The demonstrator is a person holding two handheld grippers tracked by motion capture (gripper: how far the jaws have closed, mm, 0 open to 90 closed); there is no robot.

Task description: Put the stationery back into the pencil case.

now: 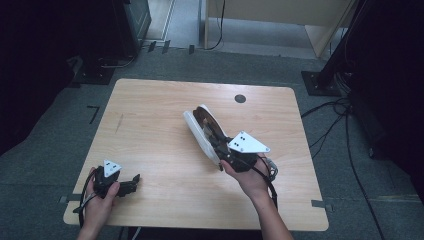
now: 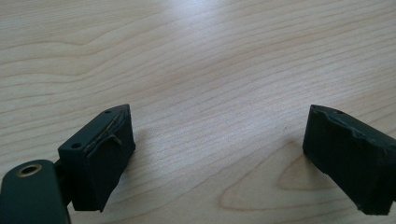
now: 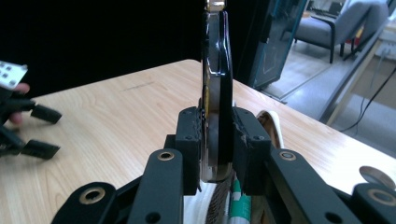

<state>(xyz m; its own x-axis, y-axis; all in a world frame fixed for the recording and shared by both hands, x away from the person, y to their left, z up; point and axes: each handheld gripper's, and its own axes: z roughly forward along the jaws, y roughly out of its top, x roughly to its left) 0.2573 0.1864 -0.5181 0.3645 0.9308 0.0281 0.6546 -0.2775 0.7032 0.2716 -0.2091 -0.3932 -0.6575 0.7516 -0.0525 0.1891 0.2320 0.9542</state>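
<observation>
At the near left corner of the wooden counter (image 1: 150, 115), the left gripper (image 1: 131, 184) lies low over the bare wood, just inside the near edge, with the person's left hand (image 1: 100, 200) wrapped round its body. Its 2 jaws stand spread wide in the left gripper view, with nothing between them but wood grain. Open counter runs ahead of it and to its right, well clear all the way to the far edge.

Further in, right of the middle, the right hand (image 1: 250, 180) holds the right gripper (image 3: 217, 140) tilted up and away from the person. Its 2 jaws are pressed onto the edge of a dark, glossy plate (image 3: 219, 84), pinching it from both sides. The plate stands on edge, its thin rim toward the gripper's camera and its long axis running up and away along the line of the jaws; in the high view it points toward the far left of the counter. Just beside it, on the left, sits a white curved holder (image 1: 197, 132), angled the same way, touching or very nearly touching the plate; I cannot tell which.

Beyond them a small dark round disc (image 1: 240, 98) sits near the far edge. Grey floor (image 1: 350, 165) with trailing black cables (image 1: 345, 130) lies past the right edge, and dark stands flank the far corners.
</observation>
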